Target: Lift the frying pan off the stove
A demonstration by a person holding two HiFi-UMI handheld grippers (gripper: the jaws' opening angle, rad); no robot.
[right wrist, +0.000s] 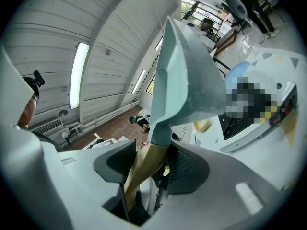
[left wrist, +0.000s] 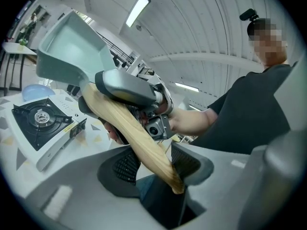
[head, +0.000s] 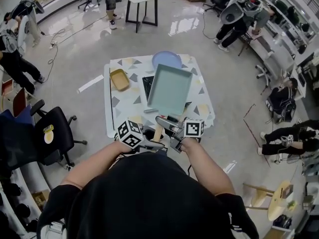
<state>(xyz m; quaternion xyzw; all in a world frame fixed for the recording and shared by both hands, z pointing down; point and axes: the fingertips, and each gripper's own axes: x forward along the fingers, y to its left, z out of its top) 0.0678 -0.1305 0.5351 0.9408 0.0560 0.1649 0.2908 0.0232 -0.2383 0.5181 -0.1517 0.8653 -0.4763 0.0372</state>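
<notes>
Head view: frying pan (head: 169, 87) held above stove (head: 147, 85) on counter (head: 122, 106). Left gripper view: left gripper (left wrist: 152, 166) jaws pinch wooden handle's (left wrist: 136, 135) end. Right gripper view: right gripper (right wrist: 149, 164) jaws clamp that handle just below the pan.

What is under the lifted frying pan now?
The black stove on the table, mostly covered by the frying pan in the head view. Its burner looks bare.

Left hand-held gripper (left wrist: 152, 163) clamps the frying pan's (left wrist: 72, 47) wooden handle (left wrist: 125, 123).
</notes>
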